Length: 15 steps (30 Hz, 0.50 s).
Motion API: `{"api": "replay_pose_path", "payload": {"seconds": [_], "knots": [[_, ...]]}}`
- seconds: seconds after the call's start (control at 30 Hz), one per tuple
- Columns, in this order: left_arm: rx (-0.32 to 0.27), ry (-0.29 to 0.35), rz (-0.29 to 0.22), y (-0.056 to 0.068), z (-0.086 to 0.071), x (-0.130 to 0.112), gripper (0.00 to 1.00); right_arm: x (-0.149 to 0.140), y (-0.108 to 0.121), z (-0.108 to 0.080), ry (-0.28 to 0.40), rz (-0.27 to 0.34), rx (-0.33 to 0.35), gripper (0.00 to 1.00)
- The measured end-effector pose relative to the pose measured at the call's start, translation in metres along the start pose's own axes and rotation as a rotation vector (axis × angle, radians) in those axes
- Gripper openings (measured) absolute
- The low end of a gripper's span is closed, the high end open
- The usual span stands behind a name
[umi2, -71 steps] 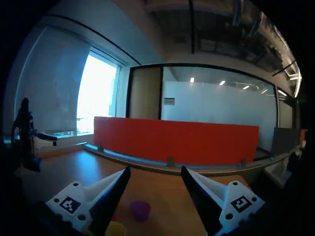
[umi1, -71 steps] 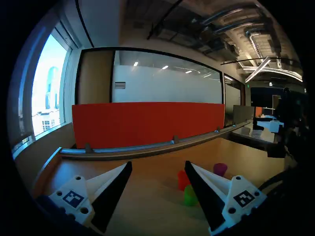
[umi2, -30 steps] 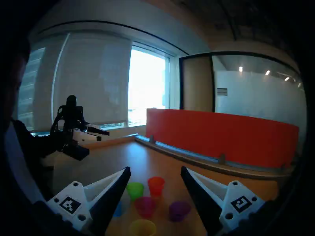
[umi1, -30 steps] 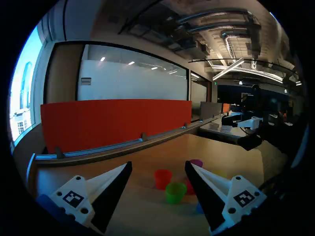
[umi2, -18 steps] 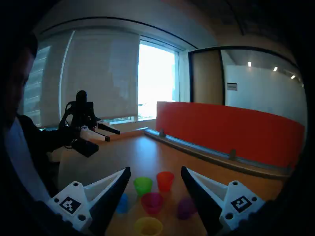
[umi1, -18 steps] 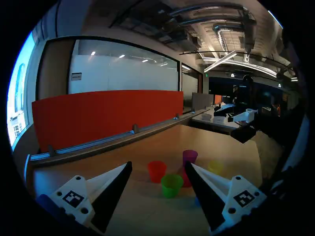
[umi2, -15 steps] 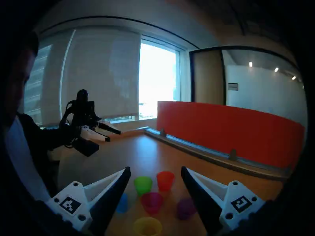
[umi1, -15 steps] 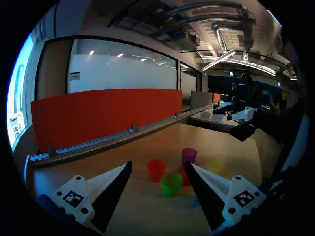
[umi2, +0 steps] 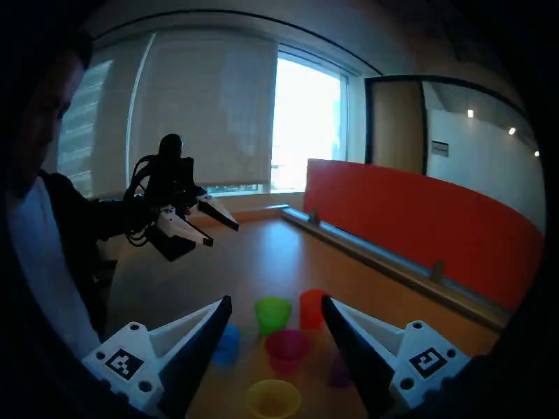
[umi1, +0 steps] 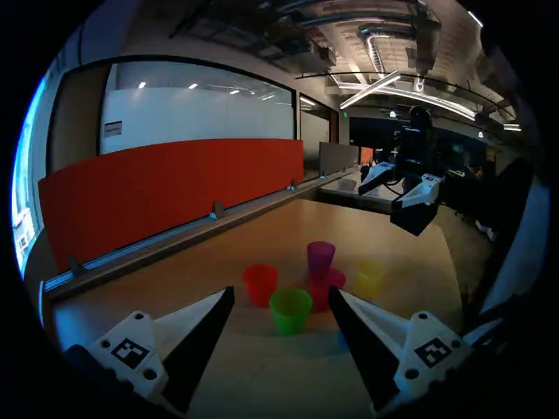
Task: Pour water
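My left tool (umi1: pixel 279 290) is spread wide and empty, low over the bench (umi1: pixel 209 258). The cups stand clustered in the lower middle of the left gripper view. The green cup (umi1: pixel 290 311) is nearest, between my fingers' tips, with the orange cup (umi1: pixel 260 283) just behind it to the left. The pink cup (umi1: pixel 328 283) and purple cup (umi1: pixel 321 257) are behind to the right, and the yellow cup (umi1: pixel 369 276) is farther right. My right tool (umi2: pixel 274 299) is wide too and holds nothing. In the right gripper view the blue cup (umi2: pixel 226 343) sits at the cluster's lower left.

I cannot tell whether any cup holds water. I judge them light, thin plastic, smooth and tapered, so they would tip easily or buckle if squeezed. I would take one across the mid wall, below the rim, closing gently and keeping it upright.
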State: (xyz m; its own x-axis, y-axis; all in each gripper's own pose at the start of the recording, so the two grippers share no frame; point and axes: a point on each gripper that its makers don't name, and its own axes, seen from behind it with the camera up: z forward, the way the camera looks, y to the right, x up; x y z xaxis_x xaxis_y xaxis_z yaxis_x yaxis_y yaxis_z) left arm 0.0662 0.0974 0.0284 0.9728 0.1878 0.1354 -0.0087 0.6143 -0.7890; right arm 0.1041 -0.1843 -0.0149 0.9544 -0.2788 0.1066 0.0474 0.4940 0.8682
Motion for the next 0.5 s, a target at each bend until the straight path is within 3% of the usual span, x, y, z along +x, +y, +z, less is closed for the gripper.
{"api": "replay_pose_path", "payload": {"seconds": [0.5], "knots": [[-0.078, -0.087, 0.025, 0.006, 0.031, -0.036, 1.00, -0.043, -0.028, 0.026, -0.112, -0.033, 0.106, 0.99]]}}
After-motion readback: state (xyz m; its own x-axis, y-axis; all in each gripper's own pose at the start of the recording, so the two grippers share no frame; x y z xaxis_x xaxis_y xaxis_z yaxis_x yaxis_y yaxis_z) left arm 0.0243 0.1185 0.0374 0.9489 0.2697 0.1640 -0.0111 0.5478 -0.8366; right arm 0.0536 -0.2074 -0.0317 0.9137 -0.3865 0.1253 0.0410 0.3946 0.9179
